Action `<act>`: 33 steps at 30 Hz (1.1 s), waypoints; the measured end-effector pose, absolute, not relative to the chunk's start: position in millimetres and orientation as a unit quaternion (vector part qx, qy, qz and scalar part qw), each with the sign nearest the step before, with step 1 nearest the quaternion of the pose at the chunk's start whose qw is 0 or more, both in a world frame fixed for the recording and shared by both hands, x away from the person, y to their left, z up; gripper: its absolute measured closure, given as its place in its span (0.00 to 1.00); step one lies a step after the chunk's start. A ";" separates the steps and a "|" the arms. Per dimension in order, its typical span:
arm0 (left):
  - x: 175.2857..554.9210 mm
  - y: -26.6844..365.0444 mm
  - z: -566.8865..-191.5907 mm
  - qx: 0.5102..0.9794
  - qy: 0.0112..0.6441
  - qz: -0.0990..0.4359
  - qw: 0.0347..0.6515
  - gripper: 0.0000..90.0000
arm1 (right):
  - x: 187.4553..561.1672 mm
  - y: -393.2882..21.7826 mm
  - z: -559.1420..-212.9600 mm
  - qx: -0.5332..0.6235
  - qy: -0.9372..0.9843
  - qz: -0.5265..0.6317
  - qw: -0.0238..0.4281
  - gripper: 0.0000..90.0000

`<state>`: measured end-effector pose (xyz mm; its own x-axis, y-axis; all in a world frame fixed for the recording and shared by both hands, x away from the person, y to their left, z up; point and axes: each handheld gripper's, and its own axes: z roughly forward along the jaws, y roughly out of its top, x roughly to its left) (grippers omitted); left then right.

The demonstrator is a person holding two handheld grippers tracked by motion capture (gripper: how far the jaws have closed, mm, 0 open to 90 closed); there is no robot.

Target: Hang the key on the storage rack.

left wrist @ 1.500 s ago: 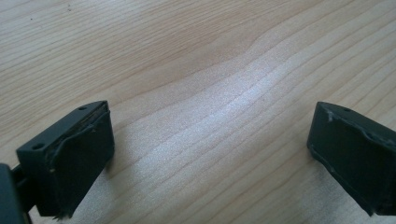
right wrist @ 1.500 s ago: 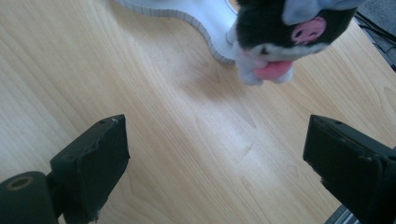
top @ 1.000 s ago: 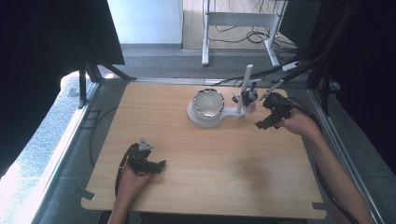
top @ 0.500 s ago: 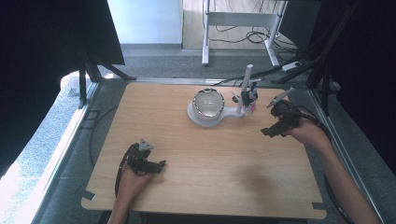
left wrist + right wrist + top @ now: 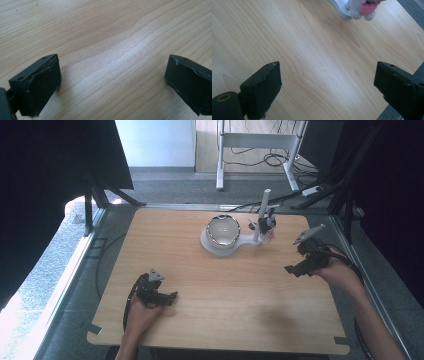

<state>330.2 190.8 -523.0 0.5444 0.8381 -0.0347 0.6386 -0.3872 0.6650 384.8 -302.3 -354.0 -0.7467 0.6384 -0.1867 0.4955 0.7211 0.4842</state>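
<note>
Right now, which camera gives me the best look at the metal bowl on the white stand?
The high view: the metal bowl sits whole on the white stand at the table's far middle. The right gripper view catches just the stand's edge at its top; the left gripper view looks at bare wood.

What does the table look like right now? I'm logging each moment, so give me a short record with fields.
surface: wooden table
item on table: white stand holding a shiny bowl, with an upright post beside it
on the post: small dark and pink item, too small to identify
left hand-held gripper: near front left of table, jaws open, nothing between them
right hand-held gripper: near right edge, right of the stand, jaws open, nothing between them, apart from the stand
</note>
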 end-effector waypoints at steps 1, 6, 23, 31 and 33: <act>330.2 190.8 -523.0 0.818 0.451 0.156 0.321 0.01 | 382.9 -303.5 -355.5 0.312 0.910 0.210 0.172 0.07; 330.1 190.9 -522.8 0.818 0.452 0.153 0.320 0.01 | 374.3 -308.9 -363.8 0.321 0.903 0.225 0.177 0.02; 330.1 190.9 -523.0 0.819 0.451 0.155 0.319 0.01 | 351.3 -314.2 -400.2 0.341 0.887 0.252 0.185 0.00; 330.0 190.9 -523.0 0.819 0.451 0.155 0.320 0.01 | 344.6 -312.0 -423.5 0.353 0.877 0.266 0.189 0.00; 330.1 190.9 -523.0 0.819 0.451 0.155 0.319 0.01 | 341.9 -310.5 -433.0 0.357 0.874 0.269 0.191 0.00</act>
<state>330.1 190.9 -523.0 0.5451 0.8377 -0.0335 0.6391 -0.3893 0.6633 341.9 -310.5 -433.0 -0.6717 0.7272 -0.1414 0.5223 0.6002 0.6058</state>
